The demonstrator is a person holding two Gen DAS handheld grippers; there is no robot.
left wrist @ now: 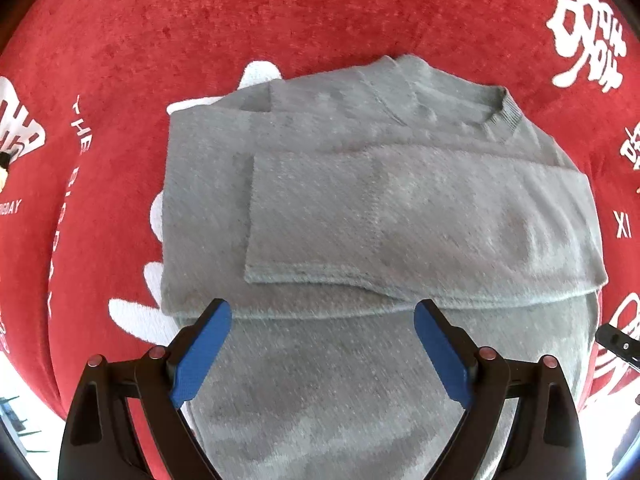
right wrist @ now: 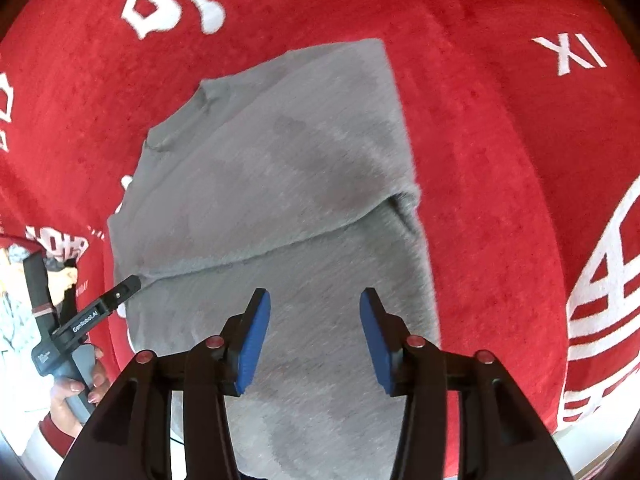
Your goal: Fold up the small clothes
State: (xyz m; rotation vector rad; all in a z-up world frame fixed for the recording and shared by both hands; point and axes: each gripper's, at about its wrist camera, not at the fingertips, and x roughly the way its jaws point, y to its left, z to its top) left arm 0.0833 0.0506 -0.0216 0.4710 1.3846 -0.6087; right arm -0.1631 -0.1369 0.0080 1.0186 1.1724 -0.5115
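Your right gripper (right wrist: pixel 315 334) stood partly open with nothing between its blue pads (right wrist: pixel 252 344). Your left gripper (left wrist: pixel 322 354) gaped wide and empty too — both hung over the grey sweater (left wrist: pixel 360 208), probably to let the fold settle. The garment lay on the red blanket (left wrist: pixel 280 12), a sleeve (left wrist: pixel 400 220) folded across its chest, collar (left wrist: pixel 506 114) toward two o'clock, likely readying the next fold.

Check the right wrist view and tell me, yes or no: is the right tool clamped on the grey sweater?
No. The right tool hangs with its blue pads apart above the grey sweater, pinching no fabric.
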